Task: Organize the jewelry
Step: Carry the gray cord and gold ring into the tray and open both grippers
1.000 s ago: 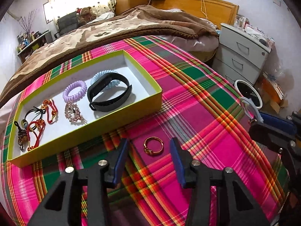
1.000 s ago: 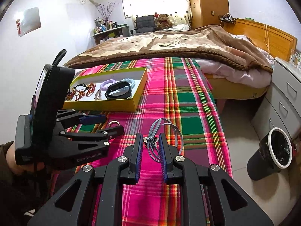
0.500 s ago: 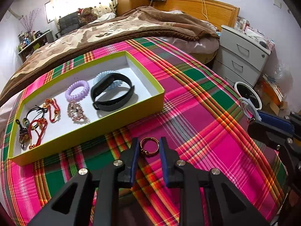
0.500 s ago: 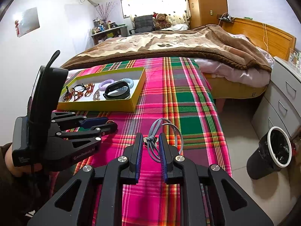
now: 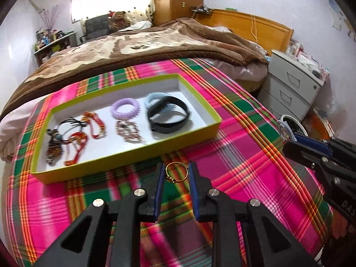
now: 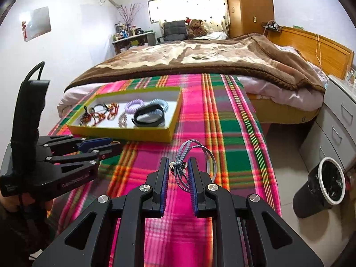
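Observation:
My left gripper (image 5: pixel 175 173) is shut on a gold ring (image 5: pixel 176 173) and holds it just above the plaid cloth, near the front wall of the yellow-green jewelry box (image 5: pixel 124 163). The box holds a black band (image 5: pixel 168 116), a purple coil tie (image 5: pixel 125 108), a pale blue coil tie (image 5: pixel 153 96), a beaded piece (image 5: pixel 129 131) and red and black cords (image 5: pixel 75 133). My right gripper (image 6: pixel 177 168) is shut on a grey-blue cord bracelet (image 6: pixel 193 162) over the cloth. The box also shows in the right wrist view (image 6: pixel 124 131), and so does the left gripper (image 6: pixel 111 145).
The plaid cloth (image 5: pixel 244 155) covers the foot of a bed with a brown blanket (image 5: pixel 144 44). A grey drawer unit (image 5: pixel 291 84) and a black bin (image 6: pixel 320 187) stand on the floor to the right.
My left gripper has closed from wide open onto the gold ring and lifted it toward the box. My right gripper has kept its hold on the cord bracelet.

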A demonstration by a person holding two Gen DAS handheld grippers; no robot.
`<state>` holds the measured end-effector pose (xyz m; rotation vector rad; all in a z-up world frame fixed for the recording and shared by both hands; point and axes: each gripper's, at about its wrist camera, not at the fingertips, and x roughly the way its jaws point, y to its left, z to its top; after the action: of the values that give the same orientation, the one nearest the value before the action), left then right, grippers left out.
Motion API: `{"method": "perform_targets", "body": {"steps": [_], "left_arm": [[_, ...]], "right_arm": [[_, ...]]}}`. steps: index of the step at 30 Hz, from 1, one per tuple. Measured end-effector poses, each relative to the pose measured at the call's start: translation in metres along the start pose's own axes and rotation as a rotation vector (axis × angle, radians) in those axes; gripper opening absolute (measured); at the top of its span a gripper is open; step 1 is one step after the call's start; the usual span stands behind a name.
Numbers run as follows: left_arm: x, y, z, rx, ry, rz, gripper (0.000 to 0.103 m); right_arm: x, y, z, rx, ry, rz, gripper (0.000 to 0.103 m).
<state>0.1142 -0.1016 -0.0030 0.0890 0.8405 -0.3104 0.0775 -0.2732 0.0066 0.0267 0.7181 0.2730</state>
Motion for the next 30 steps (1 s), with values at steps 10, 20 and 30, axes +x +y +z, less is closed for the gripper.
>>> {"method": "perform_targets", "body": {"steps": [10,20,30], "left_arm": [[-0.019,0.042,0.004,-0.067,-0.043,0.042,0.022],[-0.024,0.089,0.015,-0.122,-0.064,0.078,0.022],[-0.002,0.109,0.021,-0.153,-0.043,0.050,0.022]], "right_arm": [[0.016,0.028,0.027,-0.045,-0.012,0.043,0.017],[0.050,0.054,0.064,-0.082,-0.004,0.122,0.017],[0.115,0.073,0.098,-0.123,0.065,0.117,0.017]]}}
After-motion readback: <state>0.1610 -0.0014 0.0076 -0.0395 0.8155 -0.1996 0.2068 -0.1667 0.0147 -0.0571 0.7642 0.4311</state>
